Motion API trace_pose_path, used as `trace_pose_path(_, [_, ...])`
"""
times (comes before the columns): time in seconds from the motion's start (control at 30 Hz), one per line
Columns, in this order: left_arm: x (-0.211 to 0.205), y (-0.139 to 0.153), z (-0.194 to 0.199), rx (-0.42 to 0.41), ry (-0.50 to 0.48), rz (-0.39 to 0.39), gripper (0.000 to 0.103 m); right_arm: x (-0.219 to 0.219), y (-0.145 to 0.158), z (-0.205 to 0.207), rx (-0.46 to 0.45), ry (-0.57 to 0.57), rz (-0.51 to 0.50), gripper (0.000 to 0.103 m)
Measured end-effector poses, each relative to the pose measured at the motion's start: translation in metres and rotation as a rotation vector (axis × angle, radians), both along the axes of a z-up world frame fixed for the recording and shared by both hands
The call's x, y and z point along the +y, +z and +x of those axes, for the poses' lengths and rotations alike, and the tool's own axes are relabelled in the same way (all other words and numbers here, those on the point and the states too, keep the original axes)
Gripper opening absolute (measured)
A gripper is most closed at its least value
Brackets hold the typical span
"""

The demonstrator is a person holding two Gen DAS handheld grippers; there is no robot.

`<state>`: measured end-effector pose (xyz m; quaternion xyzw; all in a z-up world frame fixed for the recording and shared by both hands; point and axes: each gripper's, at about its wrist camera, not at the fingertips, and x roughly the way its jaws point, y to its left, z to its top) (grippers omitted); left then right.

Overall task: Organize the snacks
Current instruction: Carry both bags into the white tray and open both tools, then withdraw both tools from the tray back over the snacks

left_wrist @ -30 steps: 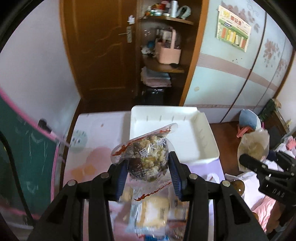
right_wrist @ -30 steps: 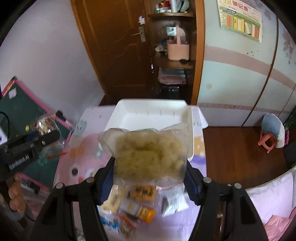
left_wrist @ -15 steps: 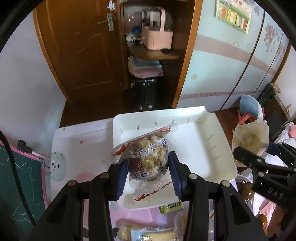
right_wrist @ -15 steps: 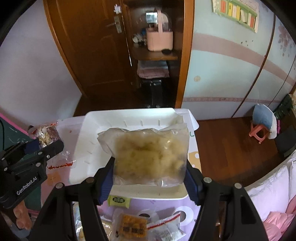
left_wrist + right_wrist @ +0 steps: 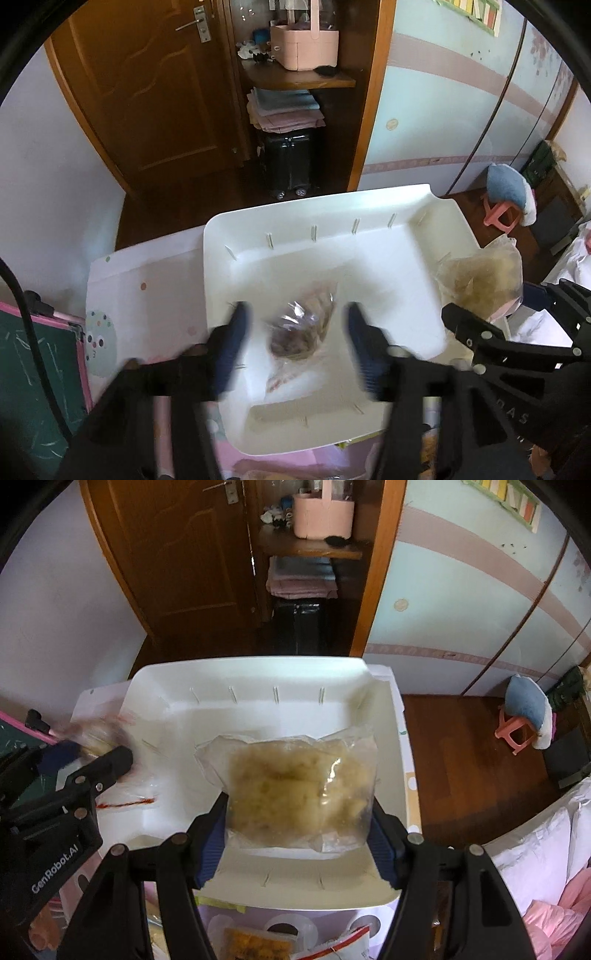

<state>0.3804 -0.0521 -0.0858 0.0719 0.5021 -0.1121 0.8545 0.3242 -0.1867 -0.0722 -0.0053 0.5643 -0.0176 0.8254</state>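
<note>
Since the earlier frame both packets have travelled from above the loose pile to over the white tray (image 5: 424, 236), and the dark nut-cluster packet (image 5: 301, 325) has left the left tongs (image 5: 295, 343): their jaws are opening, blurred with motion, pads standing clear on either side, and the packet sits low at the centre of the left wrist view, inside the tray, apparently dropped or just landing on its floor. Item two, the clear bag of pale yellow snack (image 5: 295, 786), is clamped by its lower edge between the blue pads of the right tongs (image 5: 299, 834), jaws spread wide around it, hanging over the middle of the tray in the right wrist view and not yet set down. Tray: shallow, white, ribbed walls, otherwise bare, resting on the patterned counter (image 5: 147, 280). Count so far, by judgement: one packet delivered or nearly so, one about to follow once the right tongs release. Outstanding: several wrapped snacks on the counter below the tray's near edge, among them an orange-filled packet (image 5: 255, 945) and a red-edged wrapper (image 5: 343, 941) at the bottom of the right wrist view, so the sorting looks early rather than close to finished.
</note>
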Motion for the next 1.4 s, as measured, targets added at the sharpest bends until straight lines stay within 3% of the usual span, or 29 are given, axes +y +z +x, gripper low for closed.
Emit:
trace_pose_path(0.1, [0.004,0.0,-0.001,-0.021,0.011,0.009,0.092,-0.001,-0.005,-0.002,0.003,-0.005,-0.027,0.071])
trace_pose_path(0.23, [0.012,-0.003,0.0,0.014,0.006,-0.025,0.092,-0.004,-0.003,-0.008,-0.027,0.0,-0.013,0.08])
trace_pose_path(0.37, [0.014,-0.001,-0.006,-0.021,0.012,-0.017,0.092,-0.003,0.003,-0.013,-0.056,0.004,-0.014,0.084])
trace_pose_path(1.4, [0.029,0.071,-0.094,-0.212,-0.065,-0.084,0.092,0.014,0.065,-0.065,-0.148,-0.036,-0.025,0.084])
